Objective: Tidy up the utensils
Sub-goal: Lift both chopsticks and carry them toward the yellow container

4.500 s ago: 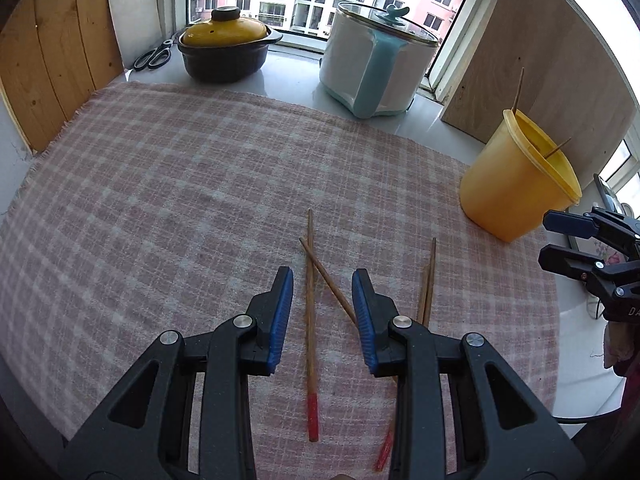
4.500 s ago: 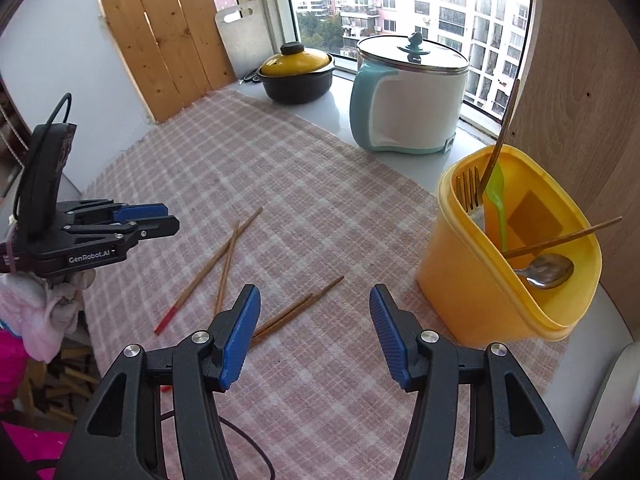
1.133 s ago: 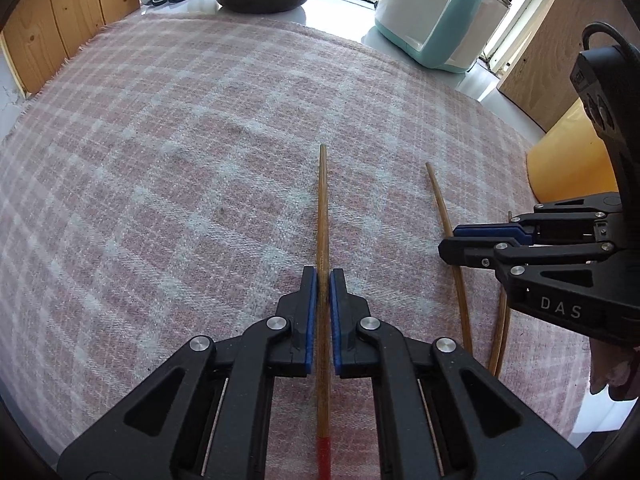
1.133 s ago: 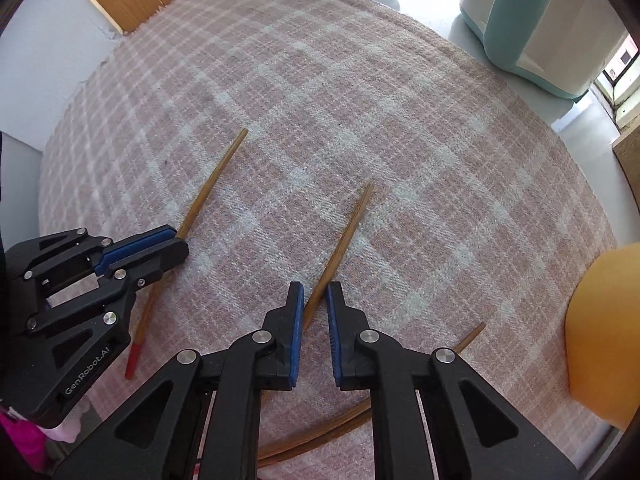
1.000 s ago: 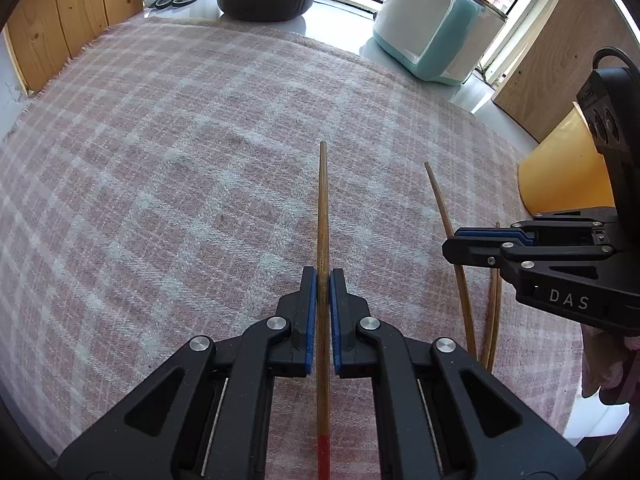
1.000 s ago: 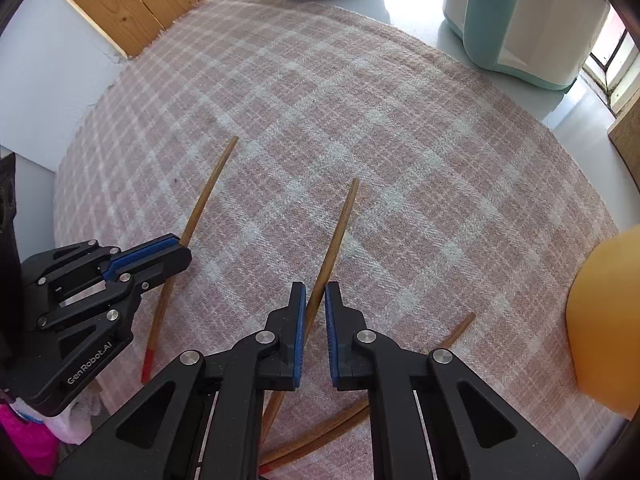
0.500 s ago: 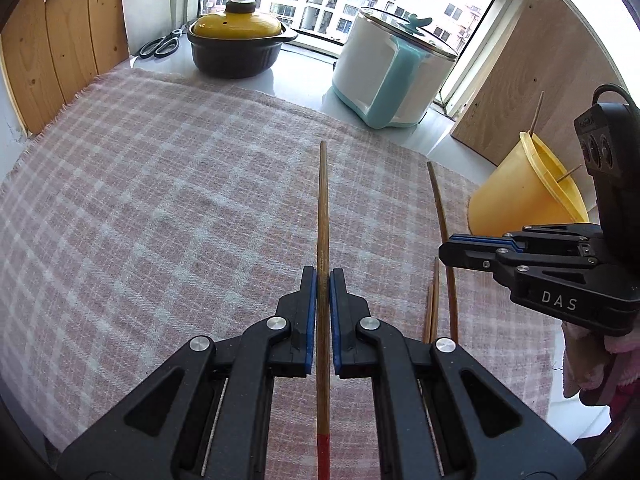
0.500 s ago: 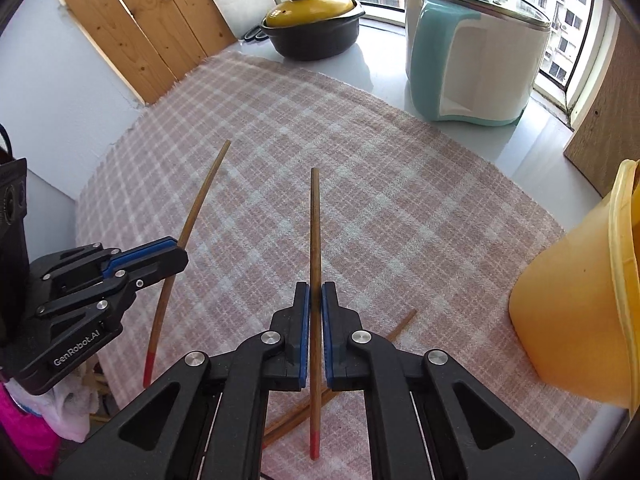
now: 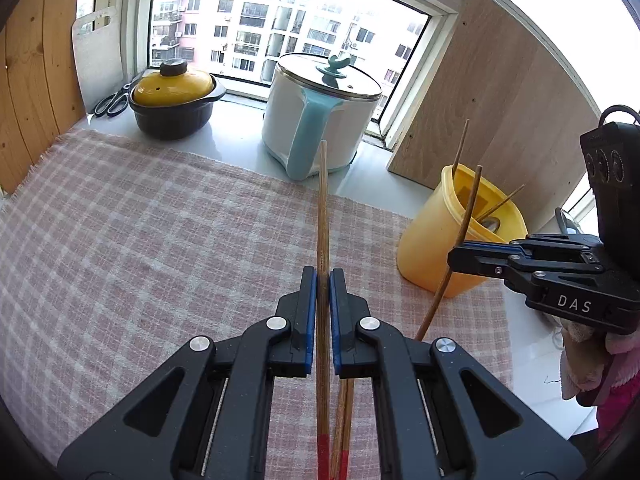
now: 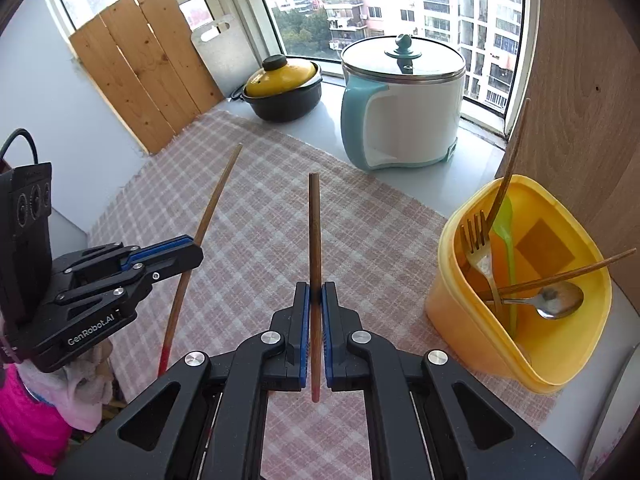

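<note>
One checked cloth (image 9: 140,240) | windowsill (image 9: 240,136) | wooden boards (image 10: 136,60)

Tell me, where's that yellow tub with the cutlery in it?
The yellow tub stands at the right edge of the checked cloth, by the wooden board, right of the white and teal pot.

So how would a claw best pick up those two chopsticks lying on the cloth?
Probably by the bare wooden shaft, away from the red ends, coming straight down with a finger on either side. The two chopsticks lie flat and side by side on the checked cloth, so nothing slips underneath; a squeeze across their thin width should catch them.
</note>
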`<state>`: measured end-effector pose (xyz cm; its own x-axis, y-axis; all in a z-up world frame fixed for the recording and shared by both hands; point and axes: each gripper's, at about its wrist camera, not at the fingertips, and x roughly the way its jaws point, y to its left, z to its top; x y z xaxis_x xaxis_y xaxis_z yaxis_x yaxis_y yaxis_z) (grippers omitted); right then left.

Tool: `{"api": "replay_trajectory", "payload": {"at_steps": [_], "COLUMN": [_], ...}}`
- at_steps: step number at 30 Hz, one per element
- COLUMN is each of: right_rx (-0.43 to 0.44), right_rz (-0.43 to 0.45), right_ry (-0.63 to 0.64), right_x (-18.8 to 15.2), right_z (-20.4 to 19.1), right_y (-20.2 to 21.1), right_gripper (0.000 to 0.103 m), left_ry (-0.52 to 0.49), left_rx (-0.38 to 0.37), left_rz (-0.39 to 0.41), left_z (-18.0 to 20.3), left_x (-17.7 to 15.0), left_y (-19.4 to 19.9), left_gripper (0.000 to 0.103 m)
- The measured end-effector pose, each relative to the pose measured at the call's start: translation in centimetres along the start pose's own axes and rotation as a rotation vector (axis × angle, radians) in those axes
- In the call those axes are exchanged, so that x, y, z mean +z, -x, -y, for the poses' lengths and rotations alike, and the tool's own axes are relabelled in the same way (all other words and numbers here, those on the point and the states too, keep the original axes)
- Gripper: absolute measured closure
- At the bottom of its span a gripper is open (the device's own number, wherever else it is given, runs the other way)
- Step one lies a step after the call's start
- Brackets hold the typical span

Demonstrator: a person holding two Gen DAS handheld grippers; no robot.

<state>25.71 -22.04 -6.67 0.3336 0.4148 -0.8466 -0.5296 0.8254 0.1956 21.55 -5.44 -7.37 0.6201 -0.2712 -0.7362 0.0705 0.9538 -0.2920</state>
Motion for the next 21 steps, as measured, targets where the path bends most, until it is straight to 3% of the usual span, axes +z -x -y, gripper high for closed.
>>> {"api": "replay_trajectory", "payload": {"at_steps": [21], "right_rx": [-0.066], "right_rz": [0.118], "right_ry": [-0.059], "right_x": [1.1], "right_z": [6.6], "right_y": [10.9], "right_gripper": [0.099], "left_ry": [-0.118], "left_rx": [-0.117], "left_rz": [0.086], "left_z": [9.5], "left_x": [7.0], "left_y": [-2.0], "left_gripper": [0.099]}}
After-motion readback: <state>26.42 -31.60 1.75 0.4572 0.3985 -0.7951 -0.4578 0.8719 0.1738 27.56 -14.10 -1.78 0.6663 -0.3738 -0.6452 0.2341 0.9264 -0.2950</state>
